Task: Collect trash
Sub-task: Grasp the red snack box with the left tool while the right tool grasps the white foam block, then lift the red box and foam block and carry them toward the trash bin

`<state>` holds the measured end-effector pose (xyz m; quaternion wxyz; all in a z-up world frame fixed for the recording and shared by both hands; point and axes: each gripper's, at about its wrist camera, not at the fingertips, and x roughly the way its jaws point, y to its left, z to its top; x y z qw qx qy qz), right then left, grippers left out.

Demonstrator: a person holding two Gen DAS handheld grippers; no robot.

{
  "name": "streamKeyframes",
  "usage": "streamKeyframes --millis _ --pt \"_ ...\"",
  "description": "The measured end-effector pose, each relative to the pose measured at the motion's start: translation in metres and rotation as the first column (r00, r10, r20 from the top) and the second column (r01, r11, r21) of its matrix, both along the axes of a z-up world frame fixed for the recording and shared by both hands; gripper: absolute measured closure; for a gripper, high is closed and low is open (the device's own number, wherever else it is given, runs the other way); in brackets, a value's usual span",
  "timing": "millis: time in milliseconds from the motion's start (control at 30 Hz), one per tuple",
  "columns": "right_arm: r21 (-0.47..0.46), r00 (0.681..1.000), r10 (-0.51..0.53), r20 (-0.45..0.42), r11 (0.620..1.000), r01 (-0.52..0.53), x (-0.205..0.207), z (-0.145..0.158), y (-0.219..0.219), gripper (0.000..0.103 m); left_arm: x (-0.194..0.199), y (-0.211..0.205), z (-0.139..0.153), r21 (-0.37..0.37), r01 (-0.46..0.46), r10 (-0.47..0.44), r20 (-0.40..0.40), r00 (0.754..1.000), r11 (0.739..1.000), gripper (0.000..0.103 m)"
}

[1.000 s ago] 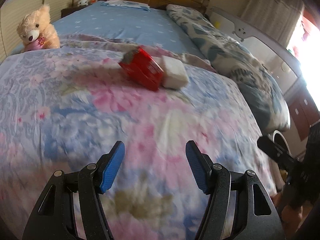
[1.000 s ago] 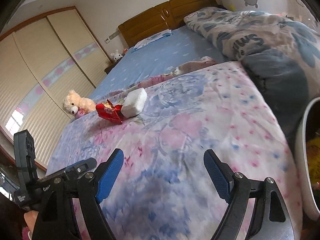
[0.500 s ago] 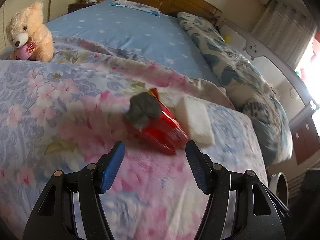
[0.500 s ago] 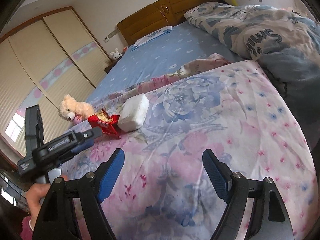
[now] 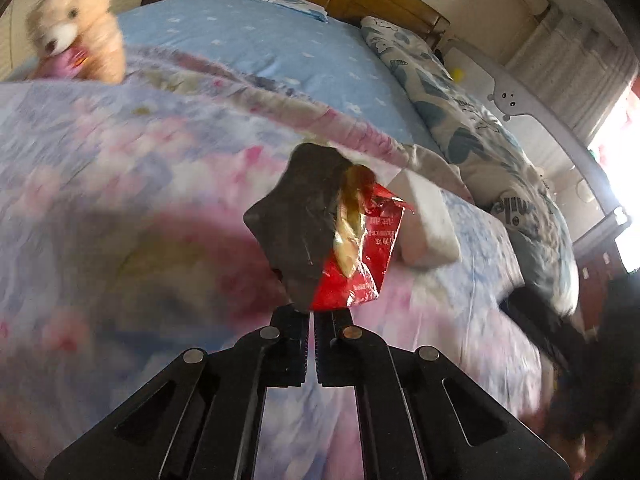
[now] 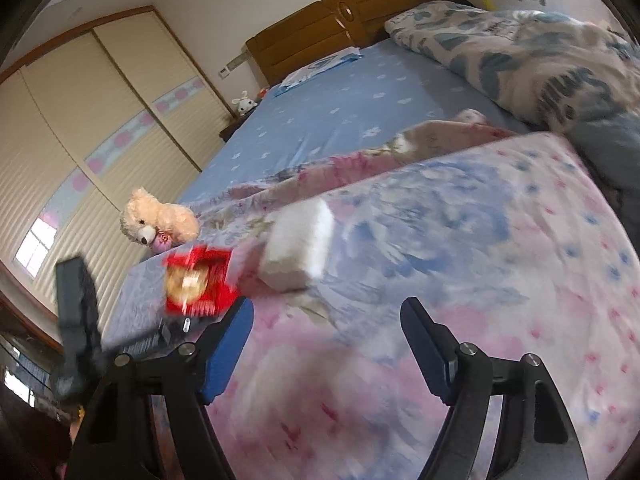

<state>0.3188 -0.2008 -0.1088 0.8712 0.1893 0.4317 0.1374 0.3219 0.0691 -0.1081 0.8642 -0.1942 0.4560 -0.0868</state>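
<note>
My left gripper (image 5: pixel 311 320) is shut on a red snack wrapper (image 5: pixel 352 256) with a dark inner side, held just above the floral quilt (image 5: pixel 120 208). The wrapper also shows in the right wrist view (image 6: pixel 200 282), lifted at the left, with the left gripper's body (image 6: pixel 80 320) below it. A white block-shaped packet (image 5: pixel 430 220) lies on the quilt just right of the wrapper; it also shows in the right wrist view (image 6: pixel 300 250). My right gripper (image 6: pixel 326 332) is open and empty over the quilt, short of the white packet.
A tan teddy bear (image 6: pixel 158 220) sits at the quilt's far left edge. A blue sheet (image 6: pixel 340 112) and a rolled blue-patterned duvet (image 6: pixel 520 56) lie beyond. A wooden headboard (image 6: pixel 340 28) and wardrobe doors (image 6: pixel 80 128) stand behind.
My left gripper moved up to the red wrapper, shut on it and lifted it off the quilt. My right gripper moved closer to the white packet and stayed open.
</note>
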Motion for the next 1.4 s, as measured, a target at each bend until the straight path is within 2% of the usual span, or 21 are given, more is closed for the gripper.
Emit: streamKeyframes --millis 267,300,400,433,533,700,833,867,933,967,1000,1100,1167,1233,1267,1300,1333,1367,1400 --pt "-0.066 0.999 0.044 -0.006 0.997 -0.044 0.042 -0.017 0.051 0.027 -0.048 0.028 0.001 -0.038 -0.037 0.037 -0.020 0.999 0.999 0.103" --pt "-0.078 0.999 0.047 -0.010 0.996 -0.047 0.045 -0.019 0.054 0.030 -0.051 0.030 0.002 -0.037 -0.038 0.037 -0.019 0.999 0.999 0.103" --pt "-0.124 0.998 0.049 -0.046 0.991 -0.054 0.052 -0.028 0.060 0.056 -0.057 0.033 0.005 -0.039 -0.036 0.035 -0.013 0.999 0.999 0.103" --pt "-0.126 0.998 0.048 -0.050 0.991 -0.054 0.052 -0.029 0.061 0.056 -0.058 0.033 0.007 -0.039 -0.034 0.034 -0.011 0.999 0.999 0.103" --pt "-0.136 0.999 0.043 -0.026 0.990 -0.047 0.041 -0.022 0.059 0.058 -0.062 0.033 0.009 -0.045 -0.029 0.029 -0.005 1.000 0.999 0.103" --pt "-0.090 0.999 0.049 -0.007 0.995 -0.050 0.005 -0.006 0.042 0.058 -0.075 0.024 0.015 -0.046 0.006 -0.005 0.016 1.000 0.999 0.103" --pt "-0.064 0.999 0.045 -0.001 0.997 -0.045 -0.029 0.005 0.025 0.058 -0.092 0.015 0.021 -0.001 0.033 -0.033 0.031 0.999 0.999 0.103" --pt "-0.061 0.999 0.046 0.001 0.997 -0.045 -0.039 0.007 0.020 0.058 -0.098 0.014 0.023 0.018 0.029 -0.030 0.037 0.999 0.999 0.099" --pt "-0.059 0.999 0.043 0.008 0.997 -0.042 -0.053 0.011 0.014 0.058 -0.105 0.015 0.027 0.044 0.015 -0.017 0.052 0.999 0.999 0.080" --pt "-0.055 0.999 0.042 0.010 0.998 -0.041 -0.060 0.012 0.011 0.058 -0.105 0.017 0.028 0.065 -0.008 0.004 0.052 0.999 0.998 0.047" --pt "-0.051 0.999 0.039 0.011 0.998 -0.038 -0.067 0.013 0.008 0.058 -0.103 0.020 0.029 0.081 -0.036 0.031 0.055 0.998 0.996 0.029" --pt "-0.045 0.999 0.033 0.012 0.998 -0.033 -0.081 0.014 0.003 0.058 -0.088 0.028 0.032 0.075 -0.083 0.079 0.061 0.995 0.994 0.026" --pt "-0.038 1.000 0.027 0.011 0.999 -0.027 -0.087 0.015 0.001 0.058 -0.074 0.029 0.031 0.080 -0.094 0.088 0.064 0.994 0.992 0.026" --pt "-0.032 1.000 0.020 0.011 0.999 -0.019 -0.091 0.015 0.000 0.058 -0.060 0.027 0.028 0.128 -0.106 0.099 0.065 0.993 0.986 0.026" --pt "-0.028 1.000 0.020 0.012 0.999 -0.020 -0.094 0.016 -0.001 0.058 -0.056 0.026 0.025 0.141 -0.108 0.100 0.062 0.993 0.984 0.037" --pt "-0.029 1.000 0.020 0.012 0.999 -0.019 -0.096 0.016 -0.001 0.058 -0.052 0.025 0.021 0.142 -0.097 0.090 0.054 0.994 0.985 0.065" --pt "-0.031 1.000 0.019 0.014 0.999 -0.019 -0.098 0.017 -0.001 0.058 -0.046 0.024 0.016 0.132 -0.075 0.072 0.033 0.997 0.988 0.079" --pt "-0.032 1.000 0.020 0.017 0.999 -0.020 -0.100 0.017 -0.002 0.058 -0.045 0.024 0.013 0.122 -0.066 0.064 0.023 0.998 0.990 0.090" --pt "-0.034 1.000 0.021 0.019 0.999 -0.020 -0.101 0.018 -0.003 0.058 -0.046 0.023 0.011 0.118 -0.065 0.063 0.022 0.998 0.991 0.090"
